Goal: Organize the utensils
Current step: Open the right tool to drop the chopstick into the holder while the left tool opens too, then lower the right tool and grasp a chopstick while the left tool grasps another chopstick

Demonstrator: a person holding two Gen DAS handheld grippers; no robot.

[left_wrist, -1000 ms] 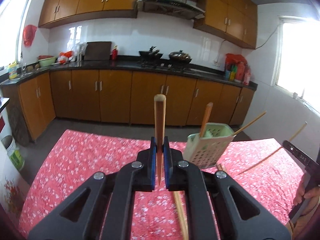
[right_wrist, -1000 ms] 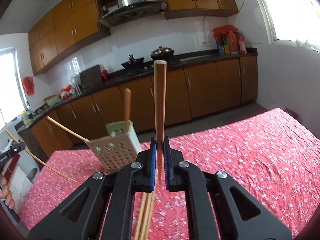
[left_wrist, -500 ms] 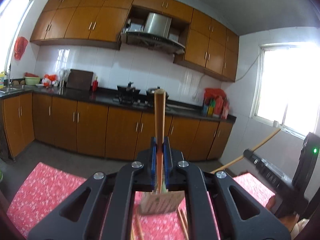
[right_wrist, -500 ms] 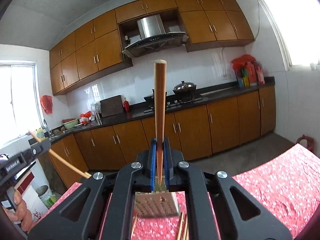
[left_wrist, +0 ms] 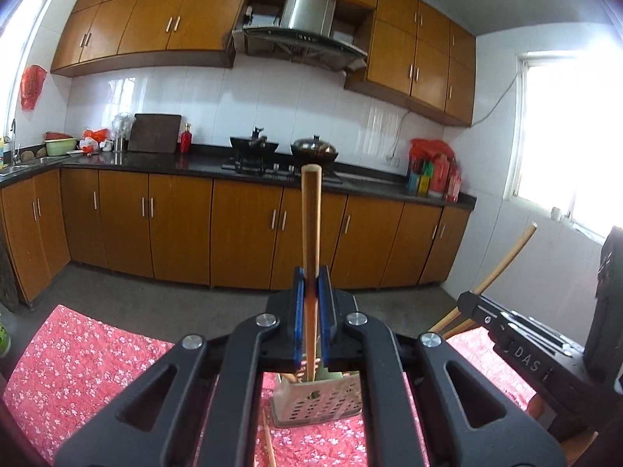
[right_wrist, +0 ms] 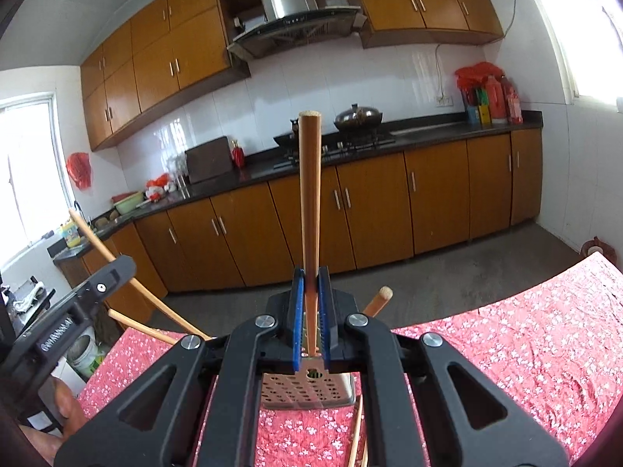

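Left gripper [left_wrist: 311, 311]: clamped on a chopstick [left_wrist: 311, 225].
Right gripper [right_wrist: 310, 311]: clamped on another chopstick [right_wrist: 310, 202].
Basket [left_wrist: 317, 401]: seen below both.

A home kitchen: wooden cabinets [left_wrist: 241, 229] line the wall, with a range hood [left_wrist: 303, 35] at twelve o'clock above a stove [left_wrist: 253, 163] holding pots [left_wrist: 313, 148].
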